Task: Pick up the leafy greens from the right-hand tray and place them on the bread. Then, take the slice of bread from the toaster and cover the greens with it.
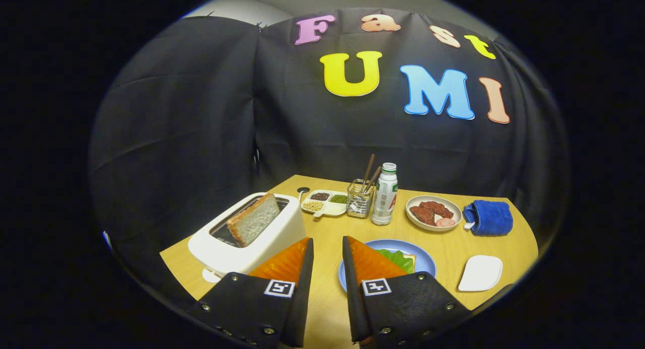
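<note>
The claw (327, 253) is hanging open and empty above the wooden desk (504, 248). A porous bread slice (253, 219) is leaning in the glossy white toaster (242, 238), its long axis along the slot. Crinkled greens (398, 259) are lying flat on the round blue plate (426, 261), beside a smooth white tray (481, 273).

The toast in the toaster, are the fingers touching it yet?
Apart. The gripper view shows the gripper open, with nothing between its fingers, and the bread slice standing in the toaster well beyond the fingertips.
</note>
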Available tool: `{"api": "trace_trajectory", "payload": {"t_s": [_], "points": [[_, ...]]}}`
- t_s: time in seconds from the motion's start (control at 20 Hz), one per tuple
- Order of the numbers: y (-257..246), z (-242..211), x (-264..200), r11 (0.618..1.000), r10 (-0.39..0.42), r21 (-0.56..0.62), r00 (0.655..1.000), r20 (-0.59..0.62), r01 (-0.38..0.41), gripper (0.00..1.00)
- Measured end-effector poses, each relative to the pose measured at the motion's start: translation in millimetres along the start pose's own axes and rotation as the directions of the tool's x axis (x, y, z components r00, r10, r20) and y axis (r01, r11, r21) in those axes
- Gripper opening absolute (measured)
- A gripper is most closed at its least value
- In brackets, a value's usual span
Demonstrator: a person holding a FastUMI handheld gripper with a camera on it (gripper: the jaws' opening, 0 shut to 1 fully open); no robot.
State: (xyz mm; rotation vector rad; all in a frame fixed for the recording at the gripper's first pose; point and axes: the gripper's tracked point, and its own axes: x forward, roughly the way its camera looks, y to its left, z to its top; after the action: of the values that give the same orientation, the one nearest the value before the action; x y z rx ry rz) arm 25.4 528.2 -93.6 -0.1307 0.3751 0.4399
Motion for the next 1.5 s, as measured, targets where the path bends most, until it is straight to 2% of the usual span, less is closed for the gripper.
{"api": "trace_trajectory", "payload": {"t_s": [0.35,0.6,1.1,1.3,1.35,1.4,1.5], "points": [[79.0,4.5,-16.8,0.998,0.054,-0.032,0.986,0.156,-0.049,0.34],[111.0,-9.3,-4.9,0.995,0.078,-0.076,0.985,0.153,-0.067,0.34],[109.9,-6.7,31.2,0.999,-0.005,-0.037,0.991,0.133,0.010,0.34],[102.2,-7.4,47.6,0.997,-0.062,-0.043,0.991,0.117,0.068,0.34],[100.4,-7.6,50.5,0.996,-0.074,-0.035,0.992,0.107,0.078,0.33],[103.5,-9.5,58.1,0.997,-0.066,-0.019,0.993,0.095,0.068,0.16],[105.0,-5.8,58.5,0.998,-0.055,-0.003,0.992,0.111,0.055,0.07]]}}
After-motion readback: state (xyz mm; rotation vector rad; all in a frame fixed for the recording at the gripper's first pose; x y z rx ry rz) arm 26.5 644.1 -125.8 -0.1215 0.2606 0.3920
